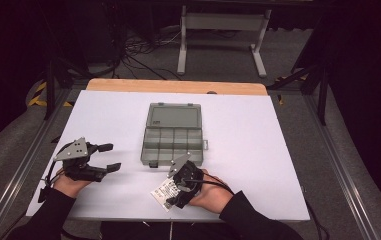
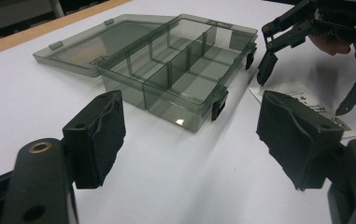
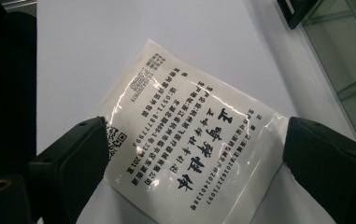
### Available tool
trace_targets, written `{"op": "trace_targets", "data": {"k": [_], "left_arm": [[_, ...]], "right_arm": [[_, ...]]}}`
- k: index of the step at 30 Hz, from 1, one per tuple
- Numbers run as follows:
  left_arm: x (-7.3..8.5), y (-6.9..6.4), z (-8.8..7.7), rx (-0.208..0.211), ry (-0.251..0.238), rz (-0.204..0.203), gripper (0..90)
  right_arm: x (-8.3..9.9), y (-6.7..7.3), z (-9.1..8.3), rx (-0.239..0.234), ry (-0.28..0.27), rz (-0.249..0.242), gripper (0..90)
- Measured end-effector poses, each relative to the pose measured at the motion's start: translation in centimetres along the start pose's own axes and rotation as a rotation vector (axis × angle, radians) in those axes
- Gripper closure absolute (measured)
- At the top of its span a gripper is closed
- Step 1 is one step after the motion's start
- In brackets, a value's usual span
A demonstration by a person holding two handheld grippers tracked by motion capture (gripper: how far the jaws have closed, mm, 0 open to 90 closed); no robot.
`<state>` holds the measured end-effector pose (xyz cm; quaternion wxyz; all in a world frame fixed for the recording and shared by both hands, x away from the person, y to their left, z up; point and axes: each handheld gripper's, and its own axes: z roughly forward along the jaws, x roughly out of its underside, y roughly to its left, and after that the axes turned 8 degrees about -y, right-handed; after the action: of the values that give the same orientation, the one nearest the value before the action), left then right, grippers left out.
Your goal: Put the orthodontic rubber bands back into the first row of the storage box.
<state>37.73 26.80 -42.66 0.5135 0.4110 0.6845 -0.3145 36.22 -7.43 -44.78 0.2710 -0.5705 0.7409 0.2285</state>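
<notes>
A smoky transparent compartment box [image 1: 172,141] lies open in the middle of the white table, its lid [image 1: 174,116] folded flat away from me and its compartments bare. A white printed packet [image 1: 164,192] lies flat near the front edge, just short of the box's front corner. My right gripper [image 1: 170,190] points down over the packet [image 3: 189,140], open, with a jaw on each side of it and not touching it. My left gripper [image 1: 112,156] rests open on the table left of the box [image 2: 175,70], holding nothing. In the left gripper view, the right gripper [image 2: 306,74] hovers above the packet [image 2: 306,106].
The white board [image 1: 258,150] covers a wooden table whose far edge [image 1: 178,86] shows behind the box. Beyond it stand a white metal frame [image 1: 223,35] and loose cables on the floor. Metal rails run along both sides of the table.
</notes>
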Motion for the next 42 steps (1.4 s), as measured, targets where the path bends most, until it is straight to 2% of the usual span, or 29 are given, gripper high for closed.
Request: {"op": "trace_targets", "data": {"k": [7, 10, 17, 22, 27, 30, 37, 38, 39, 42], "left_arm": [[0.0, 0.0, 0.0, 0.003, 0.001, -0.007, 24.2], [0.0, 0.0, 0.0, -0.002, 0.003, -0.001, 24.2], [0.0, 0.0, 0.0, 0.000, 0.004, -0.004, 24.2], [0.0, 0.0, 0.1, 0.003, 0.007, -0.008, 24.3], [0.0, 0.0, 0.1, 0.004, 0.007, -0.006, 24.2], [0.0, 0.0, 0.1, 0.006, 0.007, -0.004, 24.2], [0.0, 0.0, 0.1, 0.006, 0.007, -0.005, 24.2], [0.0, 0.0, 0.1, 0.006, 0.007, -0.005, 24.2], [0.0, 0.0, 0.1, 0.006, 0.007, -0.005, 24.2], [0.0, 0.0, 0.1, 0.007, 0.007, -0.006, 24.2]], "right_arm": [[0.0, 0.1, 0.4, 0.009, 0.015, 0.000, 4.6], [0.0, 0.3, 0.6, 0.009, 0.021, -0.015, 2.7], [-0.1, 0.6, 0.7, 0.017, 0.026, -0.024, 3.5], [-0.3, 0.9, 0.6, 0.015, 0.032, -0.048, 9.8], [-0.4, 1.0, 0.4, 0.011, 0.033, -0.052, 16.2], [-0.5, 1.0, 0.2, 0.014, 0.031, -0.044, 26.8], [-0.8, 1.1, -0.3, -0.003, 0.038, -0.063, 56.0], [-0.8, 1.0, -0.4, -0.012, 0.038, -0.068, 75.1], [-0.8, 1.0, -0.4, -0.056, 0.039, -0.054, 77.6], [-0.7, 0.8, -0.5, -0.066, 0.030, -0.039, 81.9]]}}
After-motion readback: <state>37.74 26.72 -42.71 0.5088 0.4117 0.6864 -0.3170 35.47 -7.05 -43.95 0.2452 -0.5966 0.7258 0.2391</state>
